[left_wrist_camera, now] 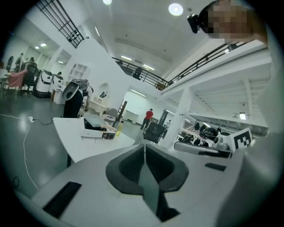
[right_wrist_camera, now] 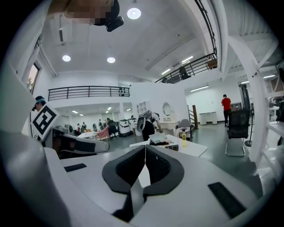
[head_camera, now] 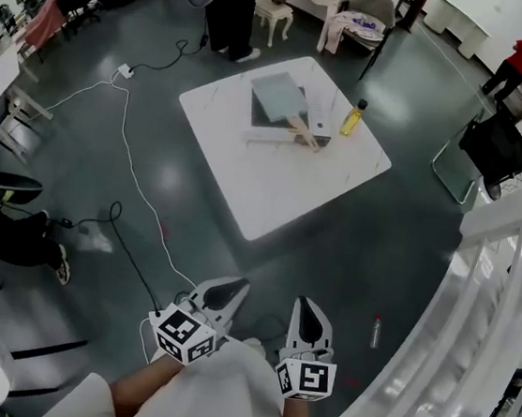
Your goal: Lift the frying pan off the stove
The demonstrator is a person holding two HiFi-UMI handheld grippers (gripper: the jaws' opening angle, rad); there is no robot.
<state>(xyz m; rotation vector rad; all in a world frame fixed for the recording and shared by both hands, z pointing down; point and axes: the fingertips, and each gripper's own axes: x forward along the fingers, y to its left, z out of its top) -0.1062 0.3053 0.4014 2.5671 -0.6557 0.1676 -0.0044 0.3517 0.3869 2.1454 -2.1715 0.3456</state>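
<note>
On a white table (head_camera: pixel 273 190) a few steps ahead sits a dark stove (head_camera: pixel 270 117) with a pale grey-green frying pan (head_camera: pixel 277 94) on it, its wooden handle (head_camera: pixel 302 132) pointing toward me. A yellow bottle (head_camera: pixel 352 118) stands just right of it. My left gripper (head_camera: pixel 232 290) and right gripper (head_camera: pixel 309 309) are held close to my body, far from the table, both shut with nothing between the jaws. In the left gripper view the left gripper (left_wrist_camera: pixel 144 146) points at the table (left_wrist_camera: pixel 73 138). In the right gripper view the right gripper (right_wrist_camera: pixel 145 149) points toward the stove (right_wrist_camera: pixel 160 141).
A white cable (head_camera: pixel 131 173) and a black cable (head_camera: pixel 132 263) run across the grey floor between me and the table. A small bottle (head_camera: pixel 375 331) lies on the floor at right. White railing (head_camera: pixel 504 308) lines the right side. A person in black (head_camera: pixel 231 6) stands beyond the table.
</note>
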